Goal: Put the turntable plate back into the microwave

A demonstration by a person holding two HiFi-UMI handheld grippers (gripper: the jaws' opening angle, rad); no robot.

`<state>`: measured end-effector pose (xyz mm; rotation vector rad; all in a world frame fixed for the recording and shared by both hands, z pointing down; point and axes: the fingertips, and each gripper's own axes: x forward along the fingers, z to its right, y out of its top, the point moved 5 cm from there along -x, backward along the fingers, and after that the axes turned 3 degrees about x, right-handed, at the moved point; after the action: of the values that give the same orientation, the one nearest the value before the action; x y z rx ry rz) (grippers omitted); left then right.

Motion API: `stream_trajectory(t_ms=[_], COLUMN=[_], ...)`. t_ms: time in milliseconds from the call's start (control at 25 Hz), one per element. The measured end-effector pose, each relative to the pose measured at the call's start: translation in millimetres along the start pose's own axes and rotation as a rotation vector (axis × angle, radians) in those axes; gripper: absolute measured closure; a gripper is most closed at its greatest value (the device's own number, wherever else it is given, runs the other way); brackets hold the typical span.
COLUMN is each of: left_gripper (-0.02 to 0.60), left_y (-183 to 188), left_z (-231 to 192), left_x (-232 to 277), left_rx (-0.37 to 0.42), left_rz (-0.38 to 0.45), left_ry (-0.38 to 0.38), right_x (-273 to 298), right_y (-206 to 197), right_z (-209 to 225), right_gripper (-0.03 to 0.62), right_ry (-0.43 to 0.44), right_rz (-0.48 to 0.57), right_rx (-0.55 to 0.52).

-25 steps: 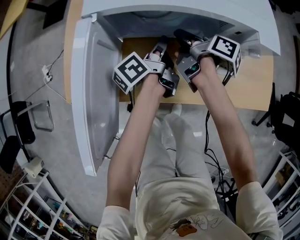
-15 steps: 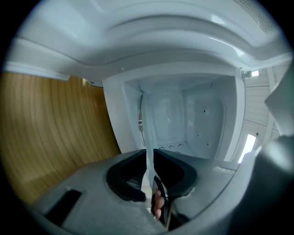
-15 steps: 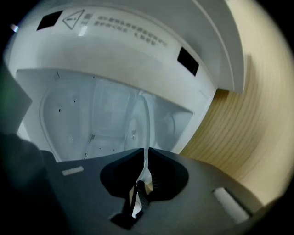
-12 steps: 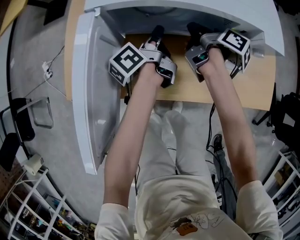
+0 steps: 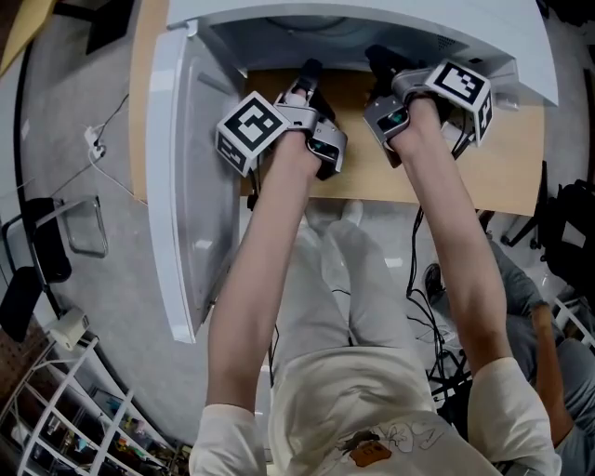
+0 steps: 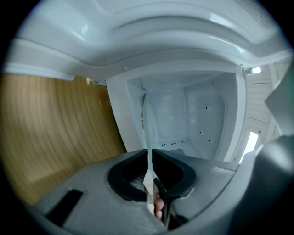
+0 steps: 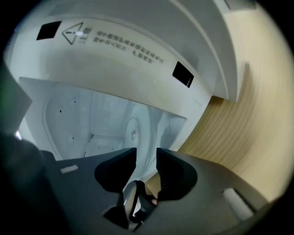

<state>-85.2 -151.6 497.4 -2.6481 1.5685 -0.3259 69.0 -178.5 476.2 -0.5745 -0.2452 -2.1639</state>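
Observation:
The white microwave (image 5: pixel 372 26) stands on a wooden table (image 5: pixel 493 167) with its door (image 5: pixel 186 195) swung open to the left. Both grippers reach into its mouth. The clear glass turntable plate (image 6: pixel 161 120) stands on edge inside the cavity. My left gripper (image 6: pixel 149 154) is shut on its thin rim. In the right gripper view the plate (image 7: pixel 137 129) runs between the jaws of my right gripper (image 7: pixel 146 157), which are opening, with a gap on each side of the glass. In the head view the left gripper (image 5: pixel 311 71) and right gripper (image 5: pixel 377 58) hide the plate.
The open door walls off the left side. The cavity's white walls (image 6: pixel 206 114) enclose the plate closely. Bare wood (image 6: pixel 55 128) lies left of the microwave. Cables (image 5: pixel 102 149) lie on the floor, and another person's arm (image 5: pixel 548 325) shows at the lower right.
Both grippers have moved up the picture into the microwave's mouth and spread apart. Over the last half second they have barely moved. Another person's arm has come into view at the lower right.

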Motion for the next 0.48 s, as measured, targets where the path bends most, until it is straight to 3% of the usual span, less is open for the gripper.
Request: stream_trajectory(t_ms=[160,280,360,480], left_gripper=[0.563,0.563,0.586,0.586], left_y=[-6,-12,-20,-36], left_z=[0,8,18,42], left_x=[-8,-16,-23,-38], left_rx=[0.01,0.047,0.113,0.278], left_rz=[-0.02,-0.05,-0.083,-0.159], left_ry=[0.015,0.027,0.029,0.027], right_x=[-9,-20,-32,-56], right_y=[-7,-16,-22,-31], right_z=[6,12,11,2], right_gripper=[0.376,0.384,0.456,0.57], right_ry=[0.003,-0.01,-0.014,0.002], right_rz=[-0.008,-0.034,-0.045,-0.048], right_rx=[0.016,0.005,-0.069,-0.241])
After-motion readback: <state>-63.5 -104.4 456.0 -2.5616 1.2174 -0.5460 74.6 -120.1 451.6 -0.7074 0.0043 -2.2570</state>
